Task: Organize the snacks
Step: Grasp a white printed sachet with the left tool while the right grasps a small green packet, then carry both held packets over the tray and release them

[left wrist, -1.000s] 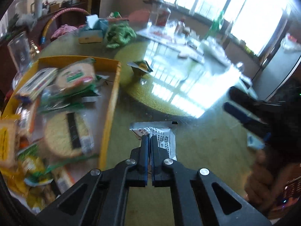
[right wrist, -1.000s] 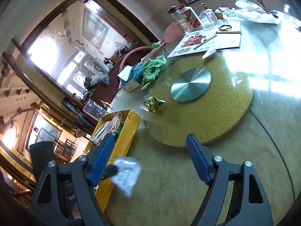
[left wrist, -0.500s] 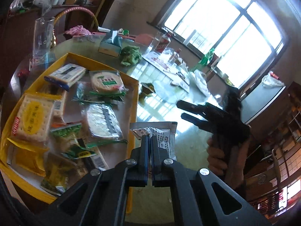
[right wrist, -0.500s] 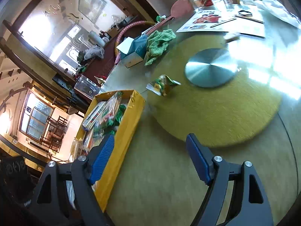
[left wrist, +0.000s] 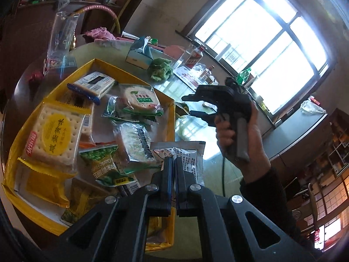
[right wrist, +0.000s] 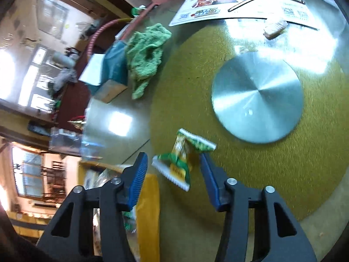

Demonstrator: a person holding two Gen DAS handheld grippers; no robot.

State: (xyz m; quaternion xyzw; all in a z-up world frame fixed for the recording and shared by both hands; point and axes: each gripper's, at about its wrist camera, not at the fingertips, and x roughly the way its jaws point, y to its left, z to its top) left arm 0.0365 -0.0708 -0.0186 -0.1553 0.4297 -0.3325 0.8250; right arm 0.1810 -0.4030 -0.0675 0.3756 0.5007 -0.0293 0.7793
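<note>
Left wrist view shows a white snack packet [left wrist: 185, 155] pinched tight between the closed fingers of the left gripper [left wrist: 172, 163]. The packet hangs over the near corner of the yellow box [left wrist: 13, 152], which is full of cracker packs [left wrist: 54, 135] and green snack bags [left wrist: 104, 163]. Beyond it, a hand [left wrist: 240, 135] holds the right gripper [left wrist: 192, 104] over the table. In the right wrist view, the right gripper's [right wrist: 172, 168] jaws have just been closing and stand half open, with a small green and yellow snack bag [right wrist: 181, 155] between them on the round gold mat [right wrist: 283, 163]. Whether the blue pads [right wrist: 137, 174] touch it is not clear. A silver disc [right wrist: 257, 96] sits on the mat, and a green cloth [right wrist: 146, 59] lies near it.
</note>
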